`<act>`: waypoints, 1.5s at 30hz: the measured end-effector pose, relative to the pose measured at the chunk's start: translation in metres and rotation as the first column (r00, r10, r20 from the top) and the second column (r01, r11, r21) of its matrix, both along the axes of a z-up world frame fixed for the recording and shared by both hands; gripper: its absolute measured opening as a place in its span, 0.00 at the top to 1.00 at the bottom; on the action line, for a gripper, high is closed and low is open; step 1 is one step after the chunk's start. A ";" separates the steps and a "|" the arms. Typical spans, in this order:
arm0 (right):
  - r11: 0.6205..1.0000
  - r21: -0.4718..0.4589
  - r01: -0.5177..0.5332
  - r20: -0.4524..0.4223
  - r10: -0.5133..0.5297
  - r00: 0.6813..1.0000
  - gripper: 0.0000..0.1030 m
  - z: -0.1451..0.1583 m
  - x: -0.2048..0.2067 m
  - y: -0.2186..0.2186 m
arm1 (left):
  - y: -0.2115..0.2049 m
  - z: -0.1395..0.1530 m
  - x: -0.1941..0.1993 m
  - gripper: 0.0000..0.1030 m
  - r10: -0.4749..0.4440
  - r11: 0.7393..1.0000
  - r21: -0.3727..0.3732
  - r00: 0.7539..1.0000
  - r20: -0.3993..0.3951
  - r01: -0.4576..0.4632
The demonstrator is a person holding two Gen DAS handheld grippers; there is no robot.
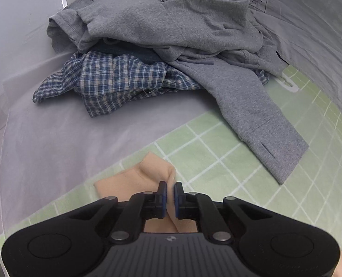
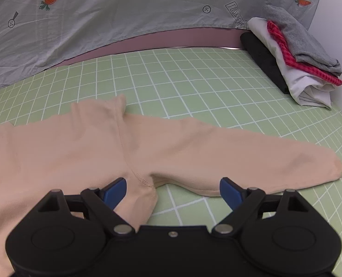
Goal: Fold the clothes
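Peach fabric fills our near view on both sides: a peach long-sleeved top [image 2: 62, 147] lies spread on the green grid mat [image 2: 194, 87], one sleeve [image 2: 240, 157] reaching out to the right with its cuff near the mat's edge. From the left wrist camera we see our left gripper [image 1: 170, 191] with its blue pads drawn close together, pinching a raised fold of the peach top's edge [image 1: 148, 175] where it sits at the border of the green mat [image 1: 217, 161] and the pale lilac sheet [image 1: 67, 143]. From the right wrist camera our right gripper [image 2: 172, 190] stands wide, its blue pads [image 2: 115, 190] well apart, hovering over the underarm seam where the sleeve joins the body; the left pad is over the cloth, the right pad is over the sleeve's lower edge and the mat, and neither presses on anything. Beyond the left gripper we see an unfolded heap: a grey zip hoodie [image 1: 171, 23] draped over a blue plaid shirt [image 1: 115, 80], its sleeve trailing onto the mat. At the far right corner of the mat we see a folded stack [image 2: 293, 55]: black at the bottom, then white, a red checked piece and grey on top. Behind the mat hangs a grey-green cloth printed with carrots [image 2: 124, 11].
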State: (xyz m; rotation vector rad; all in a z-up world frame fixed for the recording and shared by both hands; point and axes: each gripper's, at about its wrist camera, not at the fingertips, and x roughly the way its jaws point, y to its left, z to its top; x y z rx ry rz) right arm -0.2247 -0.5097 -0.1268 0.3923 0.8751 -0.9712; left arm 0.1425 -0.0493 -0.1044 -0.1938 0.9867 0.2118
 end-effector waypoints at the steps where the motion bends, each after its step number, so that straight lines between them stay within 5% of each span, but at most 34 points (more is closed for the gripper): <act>1: 1.000 -0.002 -0.001 0.009 0.001 1.000 0.14 0.001 -0.002 0.001 | 0.002 0.004 -0.003 0.93 0.001 1.000 -0.018 1.000 0.013 -0.001; 6: 1.000 0.003 0.008 0.054 -0.008 0.998 0.14 0.004 -0.015 0.003 | 0.012 0.051 -0.049 0.94 -0.033 0.991 -0.121 0.974 0.225 0.062; 12: 0.999 0.033 -0.009 0.077 0.007 0.997 0.14 -0.003 -0.027 0.009 | 0.021 0.077 -0.129 0.94 -0.077 0.975 -0.157 0.898 0.432 0.159; 22: 0.994 0.053 -0.101 0.054 0.098 0.994 0.14 -0.012 -0.039 0.026 | 0.035 0.014 -0.221 0.93 -0.023 0.973 -0.220 0.981 0.190 0.065; 29: 0.987 0.067 -0.145 0.047 0.142 0.989 0.14 -0.014 -0.044 0.039 | 0.033 -0.009 -0.244 0.88 -0.084 0.971 -0.219 0.995 0.060 0.095; 33: 0.984 0.075 -0.163 0.042 0.160 0.986 0.14 -0.015 -0.047 0.049 | 0.036 -0.007 -0.248 0.70 -0.119 0.970 -0.213 0.993 0.027 0.122; 39: 0.983 0.081 -0.162 0.039 0.160 0.986 0.14 -0.015 -0.050 0.060 | 0.053 0.008 -0.246 0.40 -0.118 0.941 -0.319 0.993 0.008 0.114; 45: 0.985 0.085 -0.151 0.036 0.149 0.988 0.14 -0.016 -0.050 0.072 | 0.075 0.002 -0.235 0.37 -0.032 0.905 -0.425 0.997 -0.069 0.000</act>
